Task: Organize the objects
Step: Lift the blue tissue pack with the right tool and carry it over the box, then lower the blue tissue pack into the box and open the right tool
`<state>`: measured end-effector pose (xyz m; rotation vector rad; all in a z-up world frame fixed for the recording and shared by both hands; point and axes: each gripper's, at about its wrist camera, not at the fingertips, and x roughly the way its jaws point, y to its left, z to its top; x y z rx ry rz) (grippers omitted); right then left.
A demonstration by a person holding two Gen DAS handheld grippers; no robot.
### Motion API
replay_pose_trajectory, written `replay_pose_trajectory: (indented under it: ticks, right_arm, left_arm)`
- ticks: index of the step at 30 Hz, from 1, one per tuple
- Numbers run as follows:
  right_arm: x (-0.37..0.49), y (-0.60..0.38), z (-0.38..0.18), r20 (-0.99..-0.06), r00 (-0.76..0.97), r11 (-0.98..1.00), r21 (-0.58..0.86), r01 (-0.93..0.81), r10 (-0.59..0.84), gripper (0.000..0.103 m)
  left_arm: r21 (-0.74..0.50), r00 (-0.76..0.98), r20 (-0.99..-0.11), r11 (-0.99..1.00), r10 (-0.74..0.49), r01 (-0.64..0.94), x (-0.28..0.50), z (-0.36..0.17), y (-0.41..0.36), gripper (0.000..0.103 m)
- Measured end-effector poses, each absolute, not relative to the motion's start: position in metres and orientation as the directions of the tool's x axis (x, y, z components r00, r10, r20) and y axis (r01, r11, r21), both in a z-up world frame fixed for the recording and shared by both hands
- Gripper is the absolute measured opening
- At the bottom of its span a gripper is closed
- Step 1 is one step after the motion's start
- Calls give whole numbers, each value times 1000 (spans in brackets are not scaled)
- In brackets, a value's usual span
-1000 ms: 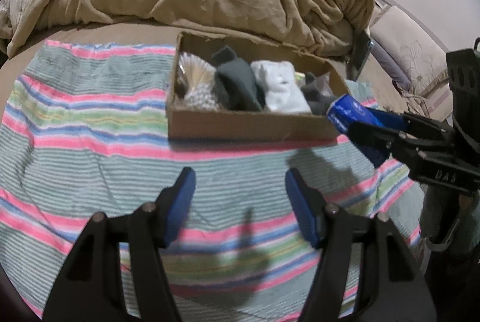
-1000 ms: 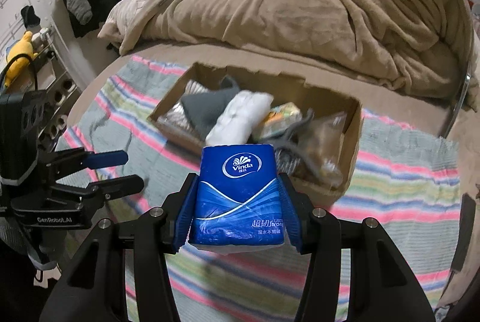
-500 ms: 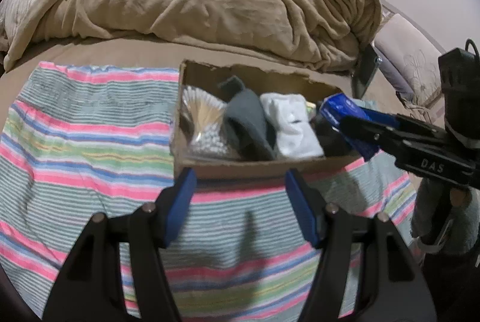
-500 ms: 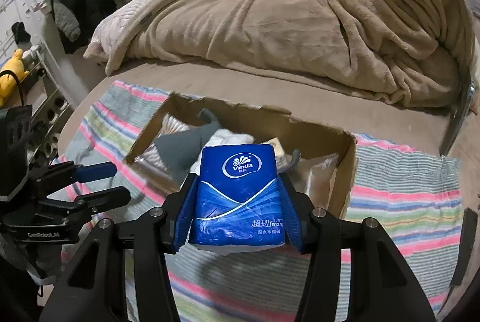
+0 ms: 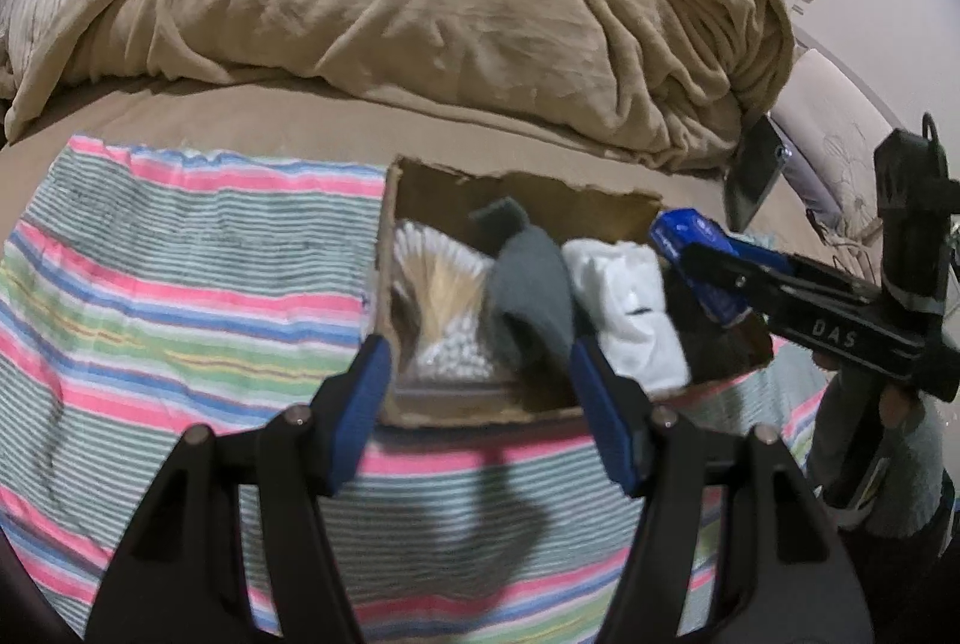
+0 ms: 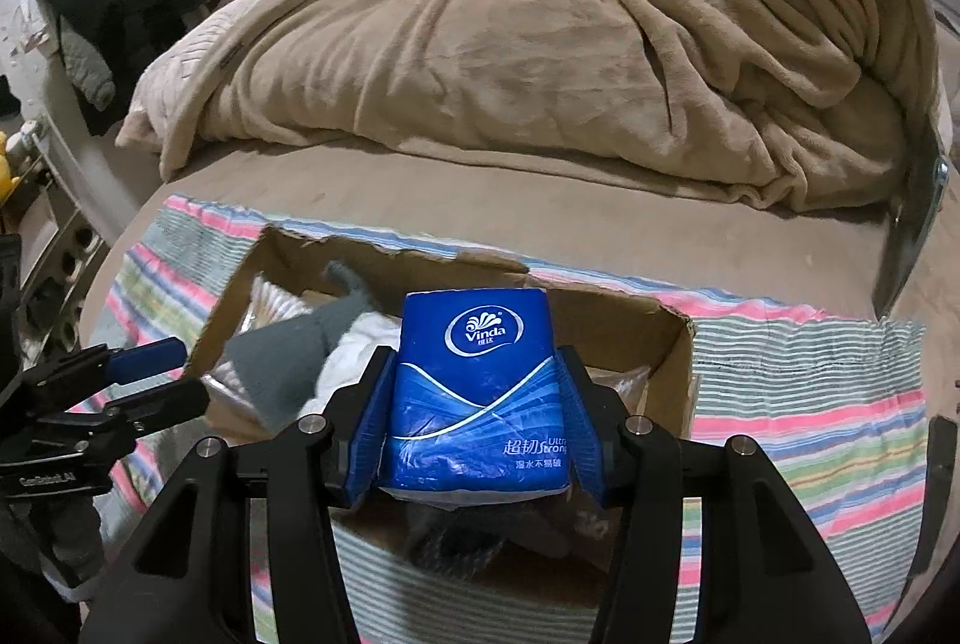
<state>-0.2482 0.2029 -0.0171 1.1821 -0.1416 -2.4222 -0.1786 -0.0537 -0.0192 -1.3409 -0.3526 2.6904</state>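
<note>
Blue tissue pack (image 6: 480,392) hangs over the right end of the cardboard box (image 6: 672,338) on the bed; lower it gently into the free gap beside the white bundle (image 5: 624,302), then release; right gripper (image 6: 474,434) fingers clench its sides; left gripper (image 5: 480,416) fingers spread wide, holding nothing.

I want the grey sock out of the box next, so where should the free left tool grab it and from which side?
Come from above with the open left tool and pinch the grey sock across its raised middle hump. It lies draped above the cotton swabs and white cloth, so only the top looks free; the cardboard box walls block the sides.
</note>
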Motion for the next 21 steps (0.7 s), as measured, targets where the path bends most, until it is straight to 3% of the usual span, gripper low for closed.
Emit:
replay_pose_trajectory:
  ticks: [6, 11, 21]
  right_arm:
    - [-251, 200, -26, -737, -535, -905, 265, 333, -413, 57]
    - [-247, 198, -23, -727, -549, -905, 259, 338, -413, 75]
    - [-227, 196, -13, -714, -559, -901, 257, 350, -420, 76]
  left_arm:
    - [-257, -597, -777, -966, 201, 8, -182, -23, -57, 64]
    - [-257, -596, -778, -966, 201, 10, -179, -22, -57, 64]
    - [-246, -603, -774, -969, 192, 7, -160, -13, -55, 64]
